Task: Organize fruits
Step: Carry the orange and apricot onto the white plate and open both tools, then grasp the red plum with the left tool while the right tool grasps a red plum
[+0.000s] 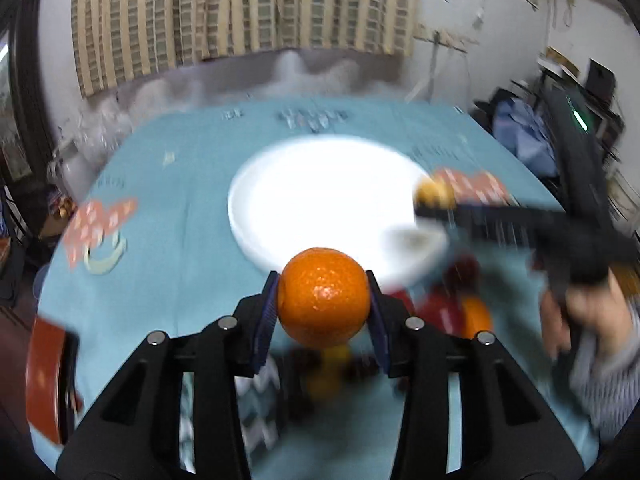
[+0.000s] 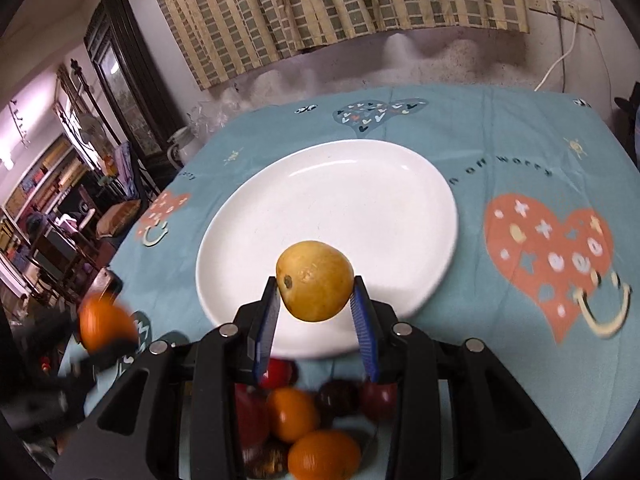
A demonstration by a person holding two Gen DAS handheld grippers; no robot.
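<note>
In the left wrist view an orange (image 1: 324, 297) sits between the blue pads of my left gripper (image 1: 323, 300), which is shut on it near the front rim of the white plate (image 1: 320, 196). My right gripper (image 2: 316, 300) is shut on a yellow fruit (image 2: 314, 286) above the plate's (image 2: 328, 224) near edge. The left wrist view also shows the right gripper (image 1: 436, 204) at the plate's right side with that yellow fruit (image 1: 434, 192). At the left of the right wrist view the blurred orange (image 2: 106, 326) appears in the left gripper.
A pile of fruit lies below the right gripper: oranges (image 2: 292, 412), red and dark round fruits (image 2: 338, 398). A light-blue cloth with heart prints (image 2: 548, 260) covers the table. A person's hand and sleeve (image 1: 592, 344) hold the right gripper. A red-brown object (image 1: 48, 376) sits at the table's left edge.
</note>
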